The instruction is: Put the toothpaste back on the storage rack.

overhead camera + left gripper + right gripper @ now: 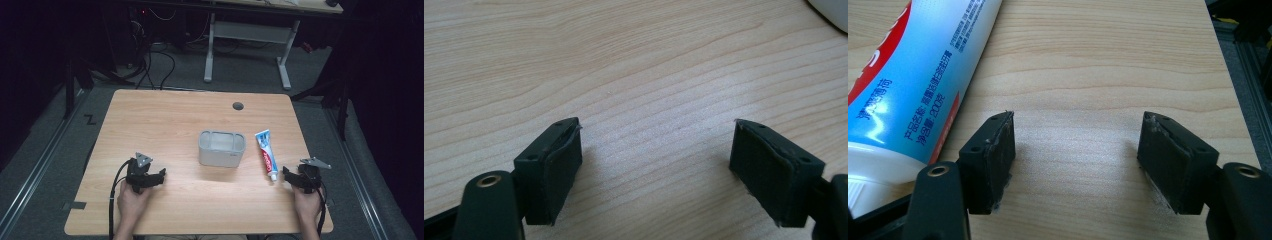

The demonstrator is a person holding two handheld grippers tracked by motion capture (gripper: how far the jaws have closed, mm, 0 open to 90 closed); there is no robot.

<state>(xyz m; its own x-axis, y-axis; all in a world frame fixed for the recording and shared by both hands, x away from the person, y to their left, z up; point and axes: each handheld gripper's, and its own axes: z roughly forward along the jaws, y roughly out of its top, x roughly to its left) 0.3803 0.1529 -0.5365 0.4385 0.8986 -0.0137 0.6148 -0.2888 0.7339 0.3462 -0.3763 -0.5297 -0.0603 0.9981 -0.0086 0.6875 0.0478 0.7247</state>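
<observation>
On the wooden table (165, 120), the toothpaste tube (266, 153) lies lengthwise, cap toward the released right claw (289, 175).

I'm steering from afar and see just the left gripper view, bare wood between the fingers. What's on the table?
Observer: A grey box stands mid-table, open at the top.
Operator: Anything else?
Observer: A toothpaste tube lies flat right of the box, apart from it, cap end toward the person.
Operator: Where's the right gripper?
Observer: The right gripper sits beside the tube's cap end, open, wood between its fingers; the tube lies outside them.
</observation>
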